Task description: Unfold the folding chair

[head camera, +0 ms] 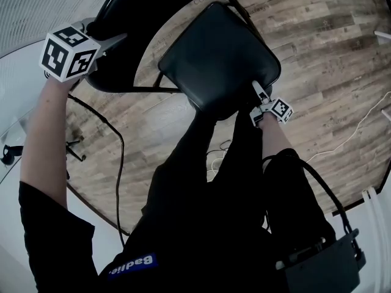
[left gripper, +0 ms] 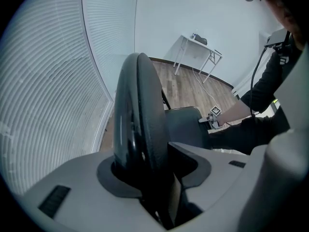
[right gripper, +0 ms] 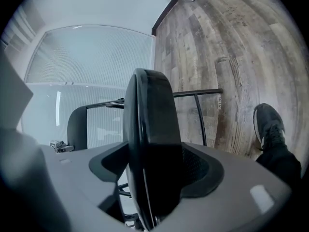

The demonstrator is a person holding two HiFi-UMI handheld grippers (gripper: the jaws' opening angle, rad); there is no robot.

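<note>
- The black folding chair (head camera: 201,78) stands on the grey-brown wood-plank floor (head camera: 317,35) just in front of the person. Its square padded seat (head camera: 226,47) faces up toward the head camera.
- The left gripper (head camera: 116,40) points steeply down. It is clenched on the top edge of the chair's curved black backrest (left gripper: 145,120).
- In the left gripper view that edge fills the gap, with both jaws pressed against it at a middling spread.
- The right gripper (head camera: 259,93) reaches in from the seat's near corner. Its jaws stand fairly wide and grasp the seat's thick rim (right gripper: 152,144).
- The rim sits edge-on between them and takes up the whole opening.
- Past the right gripper's jaws, a thin black metal frame tube (right gripper: 198,93) crosses above the floor. The person's dark shoe (right gripper: 268,124) rests on the planks at the right.
</note>
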